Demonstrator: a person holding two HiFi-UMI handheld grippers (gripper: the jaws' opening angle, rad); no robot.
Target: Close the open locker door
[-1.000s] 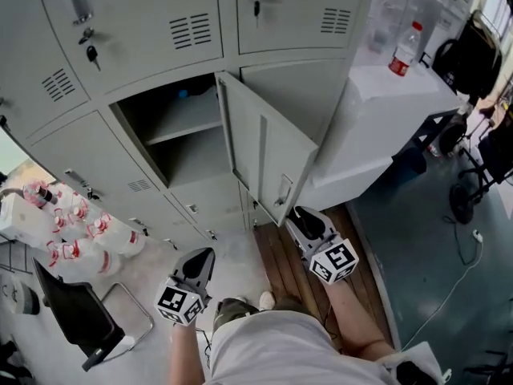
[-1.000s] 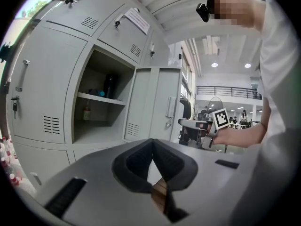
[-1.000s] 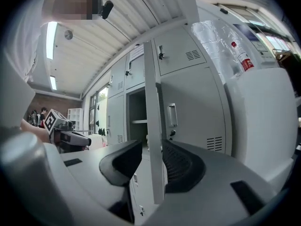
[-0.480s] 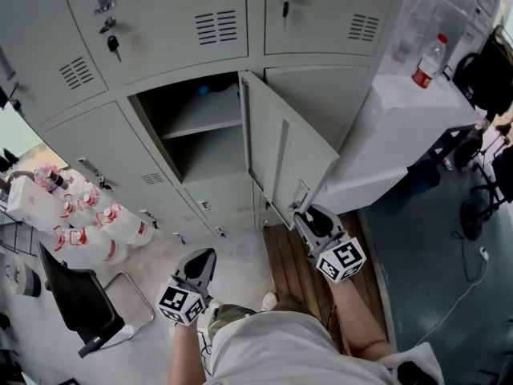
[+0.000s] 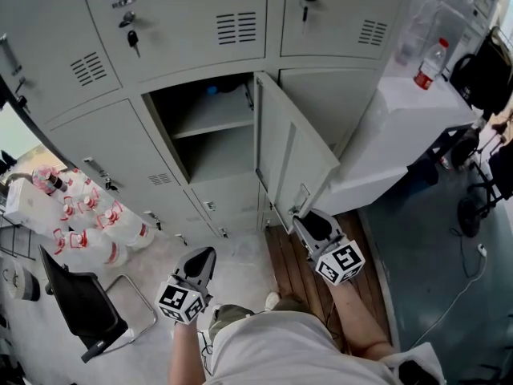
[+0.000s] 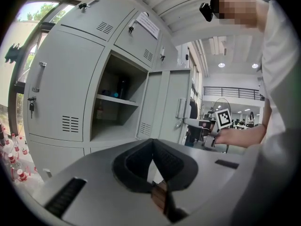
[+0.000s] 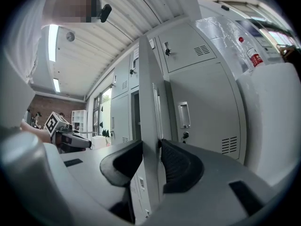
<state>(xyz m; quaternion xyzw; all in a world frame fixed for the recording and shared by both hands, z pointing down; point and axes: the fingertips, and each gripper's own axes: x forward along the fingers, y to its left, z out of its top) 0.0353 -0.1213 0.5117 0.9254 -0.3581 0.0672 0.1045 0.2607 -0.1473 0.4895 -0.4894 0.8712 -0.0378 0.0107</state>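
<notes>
Two grippers are low in the head view: the left gripper (image 5: 203,257) hangs free, its jaws pressed together on nothing. The right gripper (image 5: 308,220) has the free edge of the door (image 5: 293,160) between its jaws, which have just been closing and now lie against both faces. Beyond, the door stands about half open, hinged at the right side of the open locker (image 5: 210,135).

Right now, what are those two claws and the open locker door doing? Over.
Right claw: jaws just closing, pads on locker door free edge. Left claw shut, empty, off the door. Door stands open. Nothing seen in its swing.
</notes>
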